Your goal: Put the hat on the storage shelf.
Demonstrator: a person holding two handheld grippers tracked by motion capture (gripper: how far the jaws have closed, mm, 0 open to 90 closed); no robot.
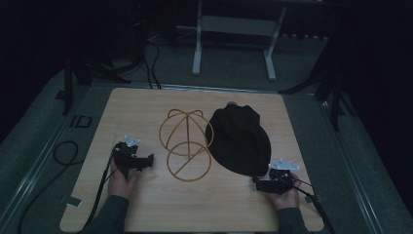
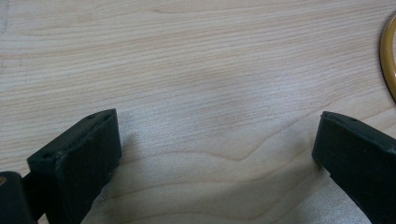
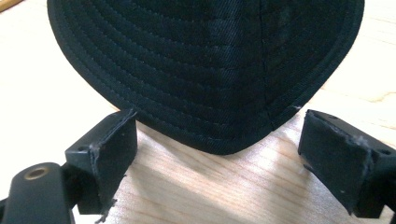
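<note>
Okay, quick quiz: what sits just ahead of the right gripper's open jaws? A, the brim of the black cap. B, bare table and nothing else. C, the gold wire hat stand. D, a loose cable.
A: in the right gripper view the stitched brim of the black cap lies on the wooden table just ahead of the right gripper, whose jaws stand wide apart.

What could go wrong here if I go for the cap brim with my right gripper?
The right gripper is open with the black cap's brim tip between its jaws. The brim lies flat on the table, so the jaws may slide over it or only pinch its edge, and the cap could slip free. Dragging the cap sideways might knock the gold wire stand beside it. The left gripper is open over bare wood, so nothing steadies that stand.
</note>
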